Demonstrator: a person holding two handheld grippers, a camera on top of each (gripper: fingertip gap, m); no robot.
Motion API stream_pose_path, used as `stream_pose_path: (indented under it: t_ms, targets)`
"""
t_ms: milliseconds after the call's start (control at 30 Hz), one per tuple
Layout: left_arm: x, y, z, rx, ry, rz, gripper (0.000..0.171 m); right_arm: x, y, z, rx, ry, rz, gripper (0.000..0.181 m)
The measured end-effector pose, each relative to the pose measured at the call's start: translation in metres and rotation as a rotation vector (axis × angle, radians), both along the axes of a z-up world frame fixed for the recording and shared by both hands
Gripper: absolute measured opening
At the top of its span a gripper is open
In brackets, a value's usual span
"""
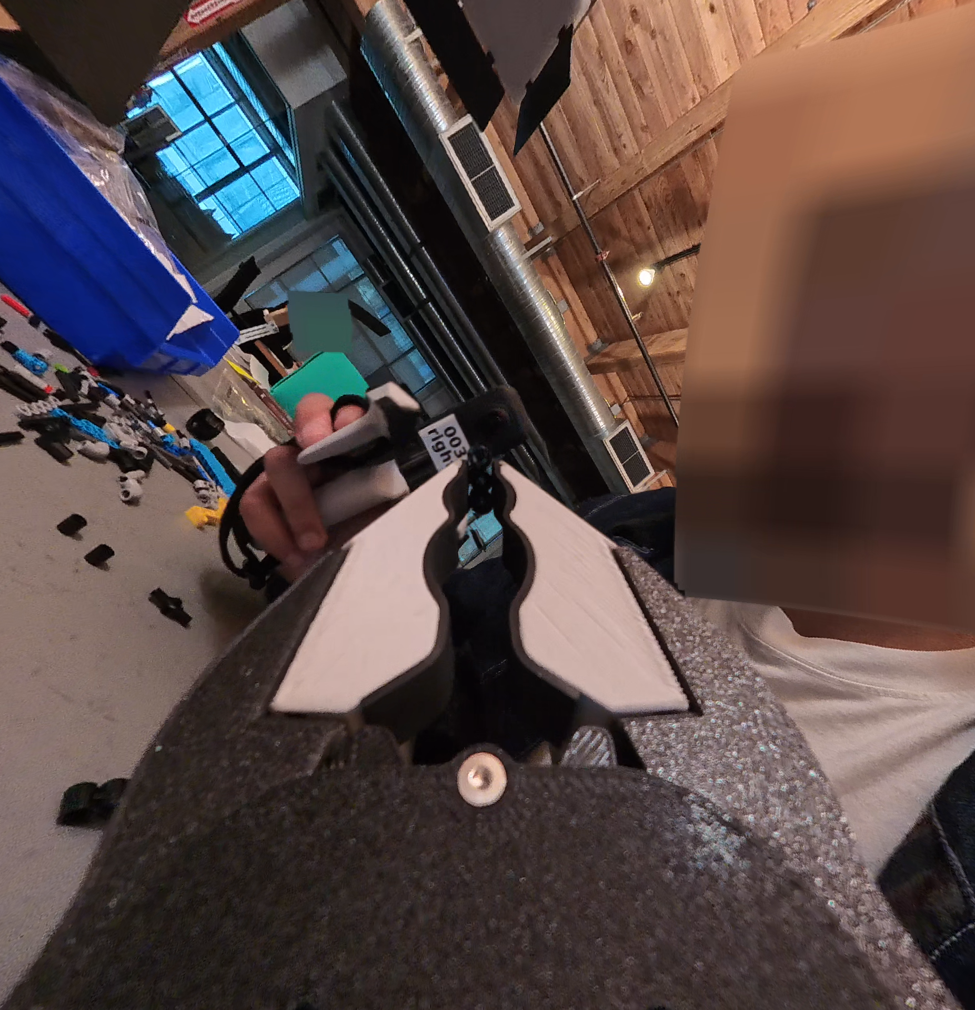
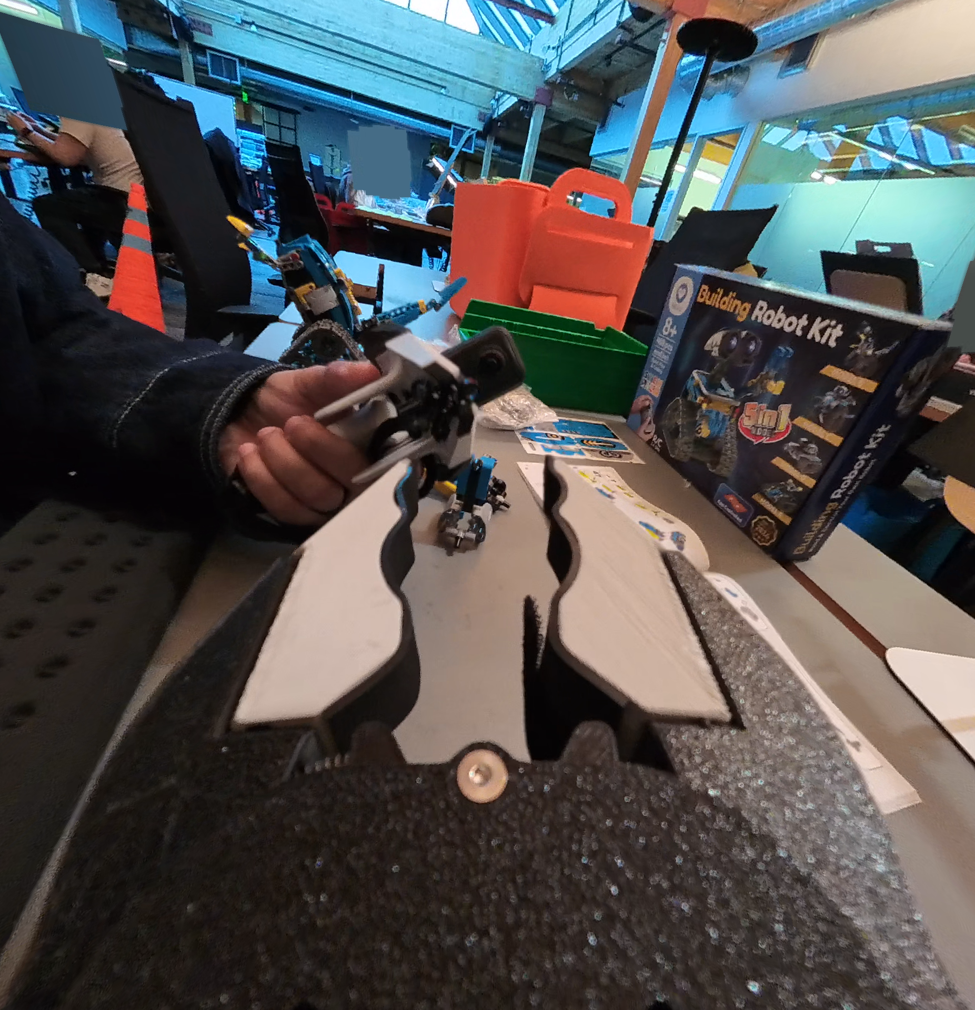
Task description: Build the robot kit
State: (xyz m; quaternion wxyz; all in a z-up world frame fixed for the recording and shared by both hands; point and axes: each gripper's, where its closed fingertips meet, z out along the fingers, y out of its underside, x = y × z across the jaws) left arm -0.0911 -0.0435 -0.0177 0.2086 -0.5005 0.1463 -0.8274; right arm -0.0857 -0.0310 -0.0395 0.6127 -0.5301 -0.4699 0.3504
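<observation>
Black linked piece (image 1: 478, 481): small, chain-like, pinched at the very tips of the left gripper (image 1: 480, 467), lifted clear of the table (image 1: 64, 628) and tilted up toward the person's chest. Jaws nearly together on it; the tip-only hold probably suits so thin a part and leaves most of it exposed

Right gripper (image 2: 477, 475): fingers well apart, nothing between them, low over the table and aimed at a small blue model (image 2: 471, 503) standing just beyond the tips. One hand (image 2: 293, 453) carries the left tool into that view from the left, above the model

Count:
- grippers: two
- models: two, the small one and a larger tracked model (image 2: 321, 306) farther back
- sticker sheets: two, one (image 2: 570, 440) beyond the other (image 2: 627, 503), flat beside the kit box (image 2: 791, 415)
- green bin (image 2: 556, 360), orange felt bag (image 2: 556, 257), traffic cone (image 2: 138, 262), blue bin (image 1: 64, 246): one each
- loose parts (image 1: 91, 426): heaped near the blue bin, too many to count
</observation>
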Motion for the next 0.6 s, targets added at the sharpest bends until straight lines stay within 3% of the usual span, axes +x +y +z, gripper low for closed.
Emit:
stream_pose_path:
  t_ms: [100, 333, 600]
  targets:
    - [0.007, -0.007, -0.005, -0.008, 0.021, -0.04, 0.007, -0.005, -0.01, 0.0, 0.024, -0.023, 0.031, 0.05]
    - [0.018, -0.023, -0.011, -0.029, 0.046, -0.135, 0.007, -0.011, -0.027, 0.005, 0.127, -0.063, 0.049, 0.031]
    - [0.019, -0.018, -0.022, 0.037, 0.138, -0.086, 0.007, -0.012, -0.025, -0.008, 0.157, -0.171, 0.035, 0.024]
